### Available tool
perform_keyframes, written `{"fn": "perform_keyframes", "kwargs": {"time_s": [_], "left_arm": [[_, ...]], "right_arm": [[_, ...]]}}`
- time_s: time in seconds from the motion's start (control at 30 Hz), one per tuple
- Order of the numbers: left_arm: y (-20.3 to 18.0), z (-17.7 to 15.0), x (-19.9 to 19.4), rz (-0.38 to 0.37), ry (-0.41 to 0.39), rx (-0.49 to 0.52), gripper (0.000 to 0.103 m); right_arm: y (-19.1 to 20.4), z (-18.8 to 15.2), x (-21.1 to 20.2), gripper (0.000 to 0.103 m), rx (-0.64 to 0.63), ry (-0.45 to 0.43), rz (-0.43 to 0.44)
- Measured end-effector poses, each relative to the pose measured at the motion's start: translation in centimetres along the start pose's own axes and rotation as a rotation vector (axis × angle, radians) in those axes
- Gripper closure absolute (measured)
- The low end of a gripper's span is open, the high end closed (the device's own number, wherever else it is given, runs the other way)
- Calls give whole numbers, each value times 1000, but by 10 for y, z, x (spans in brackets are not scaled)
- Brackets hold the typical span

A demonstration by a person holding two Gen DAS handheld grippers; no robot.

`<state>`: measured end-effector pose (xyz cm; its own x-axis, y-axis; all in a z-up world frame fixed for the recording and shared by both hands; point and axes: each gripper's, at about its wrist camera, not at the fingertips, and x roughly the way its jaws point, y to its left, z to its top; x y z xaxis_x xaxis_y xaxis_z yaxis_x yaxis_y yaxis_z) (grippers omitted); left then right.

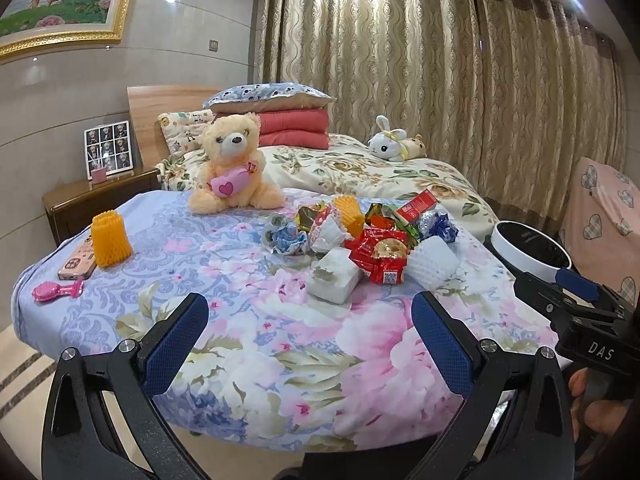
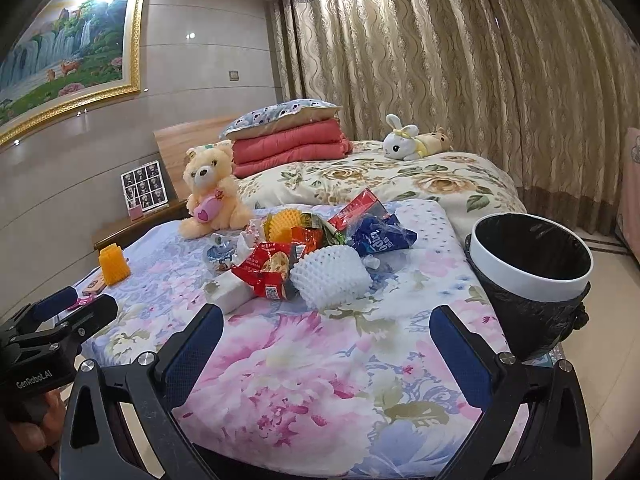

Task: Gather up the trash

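A heap of trash lies on the flowered bed cover: a red snack wrapper, a white foam fruit net, a white crumpled block, blue wrappers, a red box and a yellow foam net. Another yellow foam net stands alone at the left. My left gripper hovers open in front of the heap, holding nothing. My right gripper is open and empty too, short of the white net.
A white-rimmed bin lined with a black bag stands off the bed's right edge. A phone and pink comb lie at the left. A teddy bear, a plush rabbit and folded bedding sit farther back.
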<state>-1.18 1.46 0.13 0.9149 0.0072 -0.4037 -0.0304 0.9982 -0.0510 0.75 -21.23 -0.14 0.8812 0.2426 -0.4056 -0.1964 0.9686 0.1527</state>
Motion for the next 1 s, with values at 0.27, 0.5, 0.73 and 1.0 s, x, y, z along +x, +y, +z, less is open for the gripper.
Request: {"fn": "perform_keyframes", "kwargs": {"time_s": [0.27, 0.5, 0.73, 1.0], "left_arm": [[0, 0, 0, 3, 2, 1, 0], [0, -1, 0, 3, 3, 1, 0], [-1, 0, 3, 4, 11, 1, 0], [-1, 0, 3, 2, 10, 1, 0]], "right_arm": [[1, 0, -1, 0, 1, -1, 6], [1, 0, 0, 0, 9, 4, 10], [-2, -1, 2, 0, 23, 14, 13], [-4, -2, 3, 0, 33, 17, 17]]}}
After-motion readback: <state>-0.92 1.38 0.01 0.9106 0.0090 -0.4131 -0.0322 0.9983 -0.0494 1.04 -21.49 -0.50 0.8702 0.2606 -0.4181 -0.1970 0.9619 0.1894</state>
